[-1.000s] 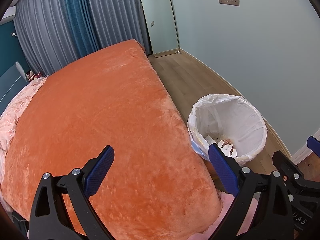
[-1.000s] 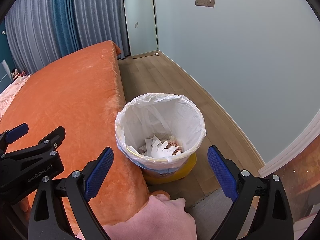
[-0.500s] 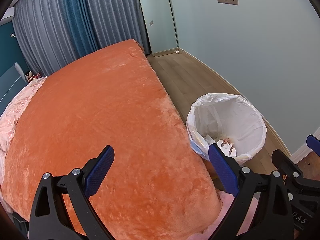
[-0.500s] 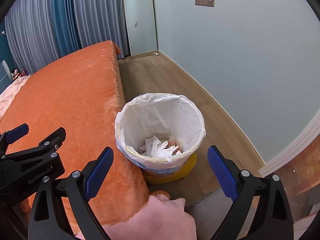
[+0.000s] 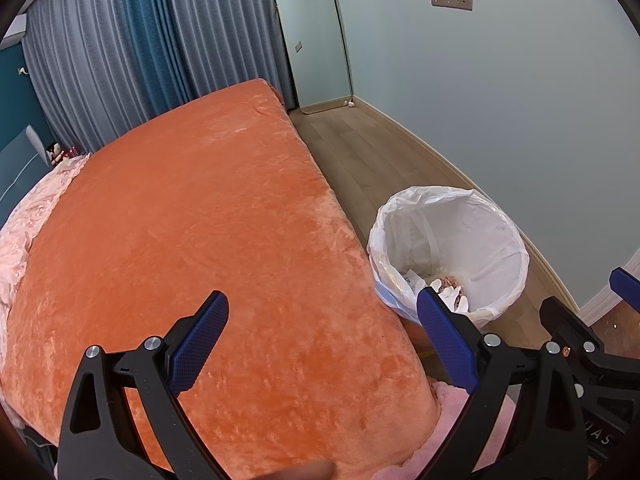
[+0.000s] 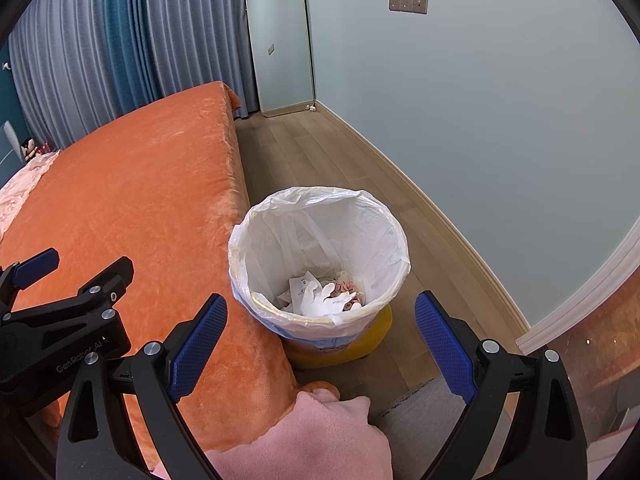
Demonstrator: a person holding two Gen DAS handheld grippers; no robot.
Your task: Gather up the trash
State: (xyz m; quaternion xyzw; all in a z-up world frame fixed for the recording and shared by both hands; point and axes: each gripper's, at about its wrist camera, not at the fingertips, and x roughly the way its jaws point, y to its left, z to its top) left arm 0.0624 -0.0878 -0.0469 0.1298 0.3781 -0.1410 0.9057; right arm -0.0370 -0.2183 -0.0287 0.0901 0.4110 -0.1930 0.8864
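A yellow bin lined with a white bag (image 6: 320, 256) stands on the floor against the bed's side; it also shows in the left wrist view (image 5: 448, 252). White crumpled paper and pinkish scraps (image 6: 324, 300) lie at its bottom. My right gripper (image 6: 320, 340) is open and empty, held above the bin's near side. My left gripper (image 5: 324, 344) is open and empty over the near corner of the orange bedspread (image 5: 192, 240). The left gripper shows at the left of the right wrist view (image 6: 60, 320).
A pink blanket (image 6: 312, 436) lies at the bed's near corner. A tall mirror (image 6: 280, 40) leans on the far wall beside blue-grey curtains (image 6: 120, 40). A strip of wood floor (image 6: 320, 152) runs between bed and pale wall. Pink bedding (image 5: 24, 224) lies at far left.
Both views have shifted only slightly; the bin and trash stay put and both grippers remain open.
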